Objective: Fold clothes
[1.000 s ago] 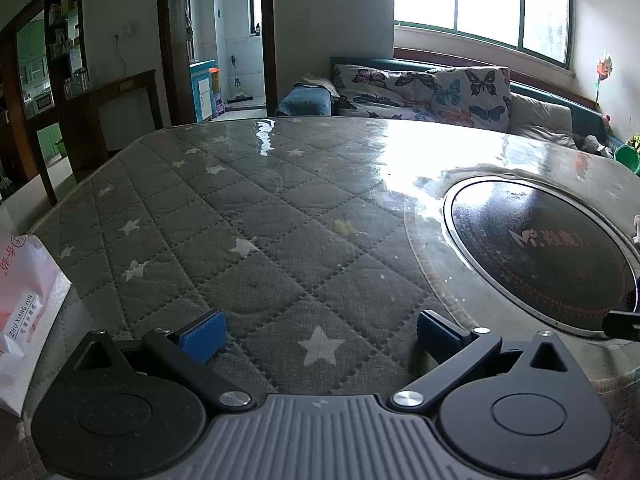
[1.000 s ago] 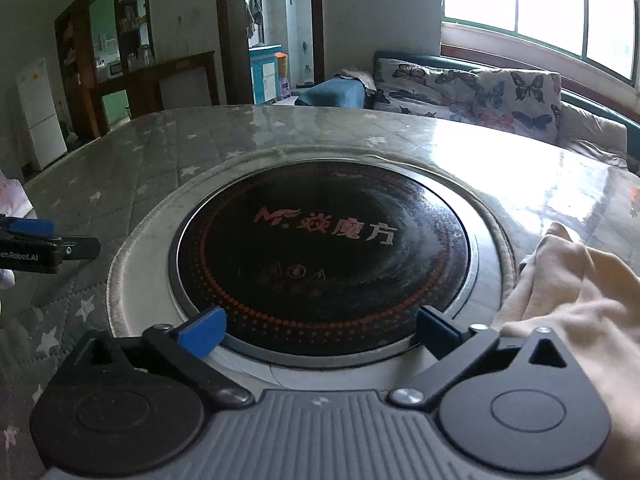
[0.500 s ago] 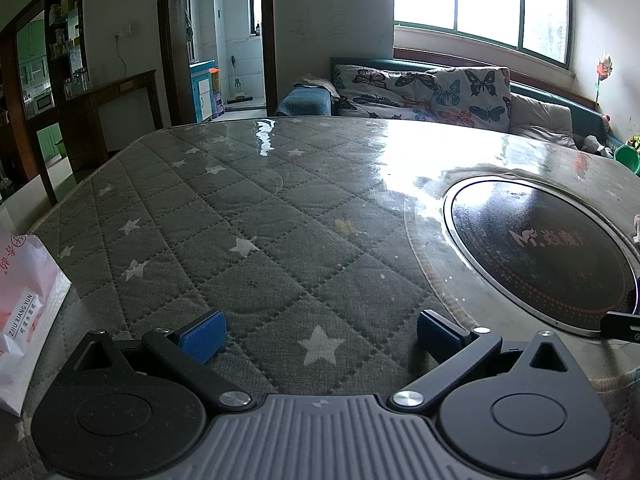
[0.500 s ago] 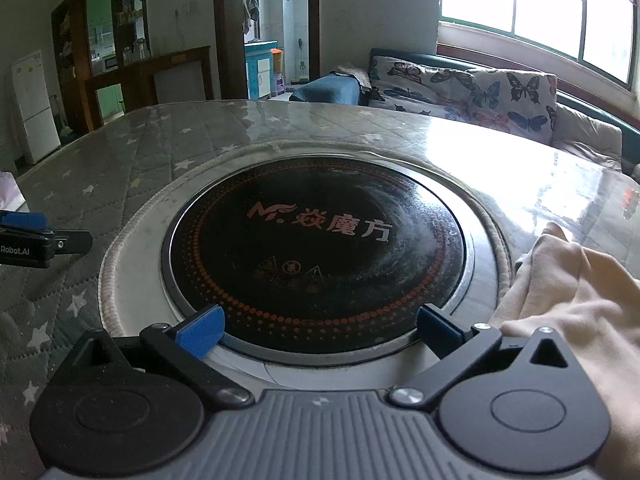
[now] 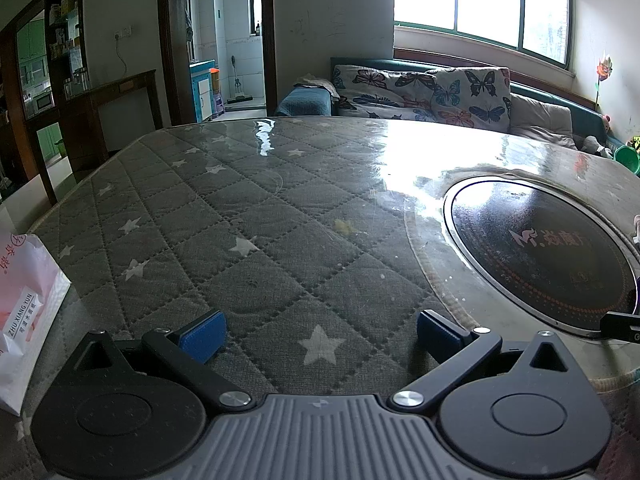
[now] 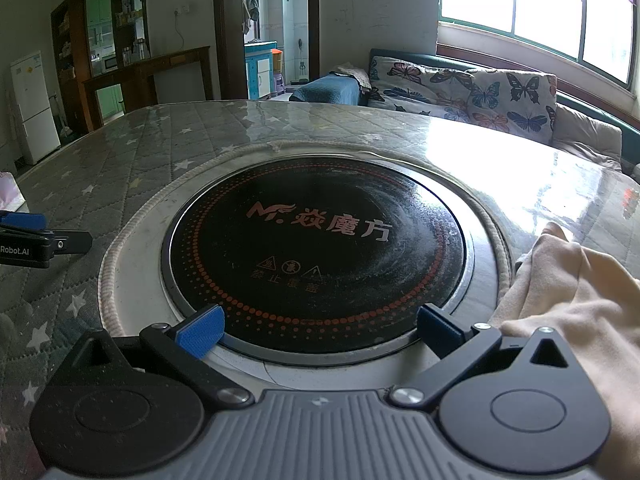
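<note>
Cream garment (image 6: 568, 292) just right of spread, empty right gripper (image 6: 320, 330)

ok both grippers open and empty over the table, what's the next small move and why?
Probably swing the right gripper to its right, onto the cream garment. Its jaws are open with nothing between them, over the black round cooktop, and the cloth lies bunched just beside its right finger. The left gripper, also open, sits over bare quilted table cover, farther from the cloth.
</note>
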Tool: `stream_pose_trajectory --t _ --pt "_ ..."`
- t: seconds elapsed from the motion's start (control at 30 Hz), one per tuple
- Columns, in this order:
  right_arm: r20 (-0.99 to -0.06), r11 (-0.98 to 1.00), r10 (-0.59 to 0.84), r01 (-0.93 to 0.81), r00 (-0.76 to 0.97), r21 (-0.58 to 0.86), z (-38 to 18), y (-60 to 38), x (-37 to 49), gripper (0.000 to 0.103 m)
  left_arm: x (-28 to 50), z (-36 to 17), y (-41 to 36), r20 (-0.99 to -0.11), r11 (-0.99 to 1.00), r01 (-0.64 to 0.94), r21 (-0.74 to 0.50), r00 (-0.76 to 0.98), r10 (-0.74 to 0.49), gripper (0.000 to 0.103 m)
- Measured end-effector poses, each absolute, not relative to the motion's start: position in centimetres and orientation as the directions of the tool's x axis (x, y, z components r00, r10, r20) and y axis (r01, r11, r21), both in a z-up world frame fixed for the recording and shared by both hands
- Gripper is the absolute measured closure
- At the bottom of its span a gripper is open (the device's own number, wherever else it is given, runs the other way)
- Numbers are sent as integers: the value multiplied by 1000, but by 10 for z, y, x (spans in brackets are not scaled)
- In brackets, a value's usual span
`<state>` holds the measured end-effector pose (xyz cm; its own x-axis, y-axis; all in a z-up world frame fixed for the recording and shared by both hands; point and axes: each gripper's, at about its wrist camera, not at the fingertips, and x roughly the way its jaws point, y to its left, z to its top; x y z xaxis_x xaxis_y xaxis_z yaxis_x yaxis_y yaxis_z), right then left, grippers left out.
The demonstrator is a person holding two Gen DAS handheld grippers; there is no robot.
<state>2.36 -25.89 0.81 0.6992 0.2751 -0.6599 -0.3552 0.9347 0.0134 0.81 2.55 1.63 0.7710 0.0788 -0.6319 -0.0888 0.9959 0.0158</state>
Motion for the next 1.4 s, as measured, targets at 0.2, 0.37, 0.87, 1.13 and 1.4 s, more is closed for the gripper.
stream_pose_trajectory --t 0.2,0.37,0.87,1.13,1.4 --pt "-660 934 276 -356 699 14 9 -260 23 0 8 15 25 -631 996 -89 16 771 79 0" --pt "-660 934 276 -356 699 14 9 -261 23 0 8 15 25 -632 996 -89 17 771 80 0" --pt "-660 934 277 -357 698 14 9 -261 24 0 8 16 24 -632 996 -89 17 771 79 0" --pt "-660 934 276 -357 698 13 9 -263 22 0 8 16 24 -632 996 -89 17 771 79 0" --pt "-660 934 276 -357 698 13 10 -264 22 0 8 16 25 -632 996 -89 17 771 79 0"
